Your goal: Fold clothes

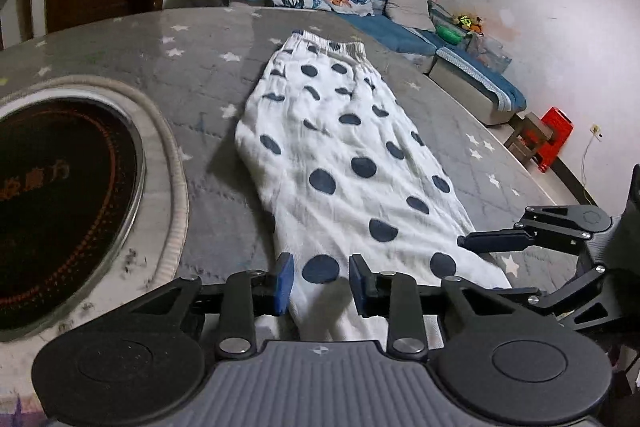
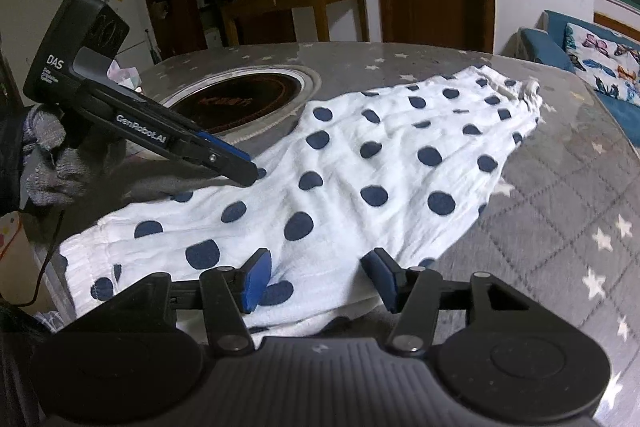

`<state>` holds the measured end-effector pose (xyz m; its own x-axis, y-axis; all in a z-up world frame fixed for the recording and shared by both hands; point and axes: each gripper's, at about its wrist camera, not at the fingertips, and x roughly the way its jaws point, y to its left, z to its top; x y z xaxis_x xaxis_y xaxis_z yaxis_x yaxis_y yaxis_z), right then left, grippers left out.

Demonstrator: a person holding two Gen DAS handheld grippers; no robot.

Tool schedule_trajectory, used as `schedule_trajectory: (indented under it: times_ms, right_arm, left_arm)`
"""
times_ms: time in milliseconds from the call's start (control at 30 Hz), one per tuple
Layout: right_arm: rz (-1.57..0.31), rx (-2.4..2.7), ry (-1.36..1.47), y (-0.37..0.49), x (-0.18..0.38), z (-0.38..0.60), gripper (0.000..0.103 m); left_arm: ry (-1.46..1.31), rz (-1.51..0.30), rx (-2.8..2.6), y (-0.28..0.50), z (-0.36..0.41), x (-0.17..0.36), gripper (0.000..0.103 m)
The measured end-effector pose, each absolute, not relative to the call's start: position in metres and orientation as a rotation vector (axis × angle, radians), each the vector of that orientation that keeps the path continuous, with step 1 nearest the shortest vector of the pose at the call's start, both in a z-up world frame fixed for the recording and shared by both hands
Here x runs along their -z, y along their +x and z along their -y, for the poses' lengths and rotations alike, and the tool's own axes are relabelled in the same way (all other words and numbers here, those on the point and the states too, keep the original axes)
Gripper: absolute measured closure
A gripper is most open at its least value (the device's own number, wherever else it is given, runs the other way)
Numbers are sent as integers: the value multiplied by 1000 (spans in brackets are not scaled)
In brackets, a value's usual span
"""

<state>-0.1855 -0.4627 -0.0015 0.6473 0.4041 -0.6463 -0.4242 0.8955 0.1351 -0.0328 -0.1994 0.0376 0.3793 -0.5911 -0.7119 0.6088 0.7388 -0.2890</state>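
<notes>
Grey star-patterned round table (image 1: 208,75) carries a round black inset cooktop (image 1: 60,203) at left and white navy-dotted trousers (image 1: 340,155) at centre. Left gripper (image 1: 320,281) and right gripper (image 2: 318,277), jaws wide, straddle the near hem.

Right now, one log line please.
left gripper: open, at trousers hem | right gripper: open, same hem | trousers flat on table

Near hem of the polka-dot trousers (image 1: 344,163) hidden under the left gripper (image 1: 320,285) at 6 o'clock, inset cooktop (image 1: 60,195) cut off at 9 o'clock with its lettering blurred, sofa toys (image 1: 468,23) at 1 o'clock too small to identify
</notes>
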Motion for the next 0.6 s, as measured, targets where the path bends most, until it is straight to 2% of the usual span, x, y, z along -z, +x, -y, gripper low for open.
schedule_trajectory:
  times_ms: [267,600]
  right_arm:
    - [-689,-435,-57,-142,-16,469,47]
    - [-738,-389,-34,-93,7,483,47]
  left_arm:
    - [-4,-877,729,-7,223,-47,68]
    - [-22,-899,658,36,246,-32,71]
